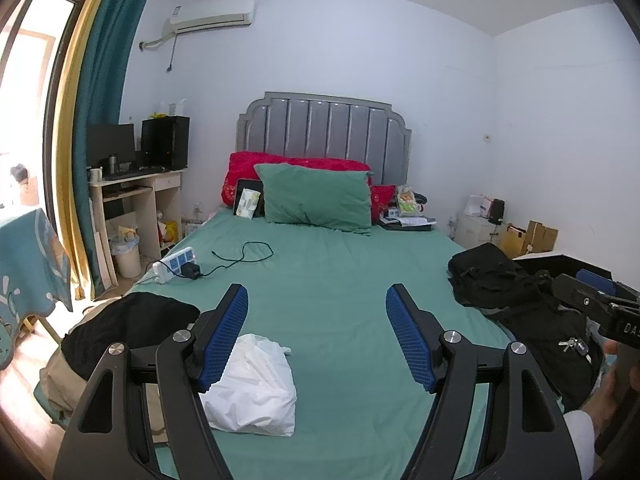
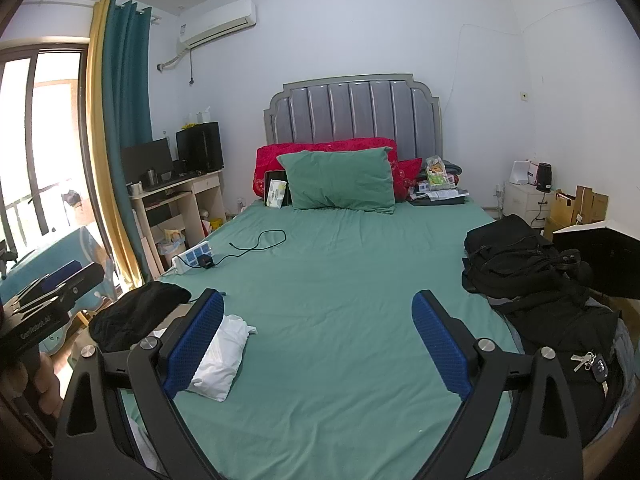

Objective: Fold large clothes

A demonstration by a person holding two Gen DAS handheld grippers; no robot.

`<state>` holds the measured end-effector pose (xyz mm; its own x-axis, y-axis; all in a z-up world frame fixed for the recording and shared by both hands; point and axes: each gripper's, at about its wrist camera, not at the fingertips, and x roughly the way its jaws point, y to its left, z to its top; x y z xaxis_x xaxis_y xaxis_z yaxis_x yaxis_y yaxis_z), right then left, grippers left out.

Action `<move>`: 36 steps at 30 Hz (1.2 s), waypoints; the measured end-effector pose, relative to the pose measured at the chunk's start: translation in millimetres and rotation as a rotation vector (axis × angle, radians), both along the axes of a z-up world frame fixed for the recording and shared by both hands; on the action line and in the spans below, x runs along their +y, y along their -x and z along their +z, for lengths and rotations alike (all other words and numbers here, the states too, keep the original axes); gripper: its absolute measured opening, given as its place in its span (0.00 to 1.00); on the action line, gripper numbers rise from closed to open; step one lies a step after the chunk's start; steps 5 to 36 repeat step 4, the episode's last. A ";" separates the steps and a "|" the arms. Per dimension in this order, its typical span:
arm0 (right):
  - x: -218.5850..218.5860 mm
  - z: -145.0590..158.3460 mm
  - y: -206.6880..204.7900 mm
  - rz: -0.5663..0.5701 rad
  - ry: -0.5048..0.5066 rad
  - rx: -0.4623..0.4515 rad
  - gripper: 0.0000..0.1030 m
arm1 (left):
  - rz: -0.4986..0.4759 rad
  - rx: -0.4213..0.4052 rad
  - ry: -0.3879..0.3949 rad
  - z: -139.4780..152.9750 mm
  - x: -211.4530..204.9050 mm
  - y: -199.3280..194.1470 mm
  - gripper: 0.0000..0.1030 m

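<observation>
A folded white garment (image 1: 254, 388) lies on the green bed sheet (image 1: 340, 280) near the foot, left of centre; it also shows in the right wrist view (image 2: 220, 356). A black garment (image 1: 128, 328) lies over beige cloth at the bed's left foot corner, also in the right wrist view (image 2: 138, 314). A heap of black clothes (image 1: 516, 292) lies on the right side, also in the right wrist view (image 2: 532, 276). My left gripper (image 1: 318, 304) is open and empty above the bed's foot. My right gripper (image 2: 318, 312) is open and empty beside it.
A power strip with charger and cable (image 1: 180, 268) lies on the bed's left edge. A green pillow (image 1: 320, 200), red pillows and clutter sit by the headboard. Keys (image 2: 592, 364) rest on the black heap. A desk (image 1: 132, 200) stands left, boxes (image 2: 580, 204) right.
</observation>
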<state>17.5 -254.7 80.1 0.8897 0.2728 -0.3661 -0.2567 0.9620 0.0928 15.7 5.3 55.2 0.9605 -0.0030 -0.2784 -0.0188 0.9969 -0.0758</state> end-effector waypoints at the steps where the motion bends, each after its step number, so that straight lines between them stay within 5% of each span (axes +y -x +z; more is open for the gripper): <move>1: 0.7 -0.1 0.5 0.000 0.001 0.000 0.92 | -0.003 -0.001 0.001 -0.3 1.0 0.0 0.73; 36: 0.9 -0.2 0.3 0.000 0.001 0.002 0.92 | -0.015 -0.008 0.000 -0.7 0.9 1.1 0.73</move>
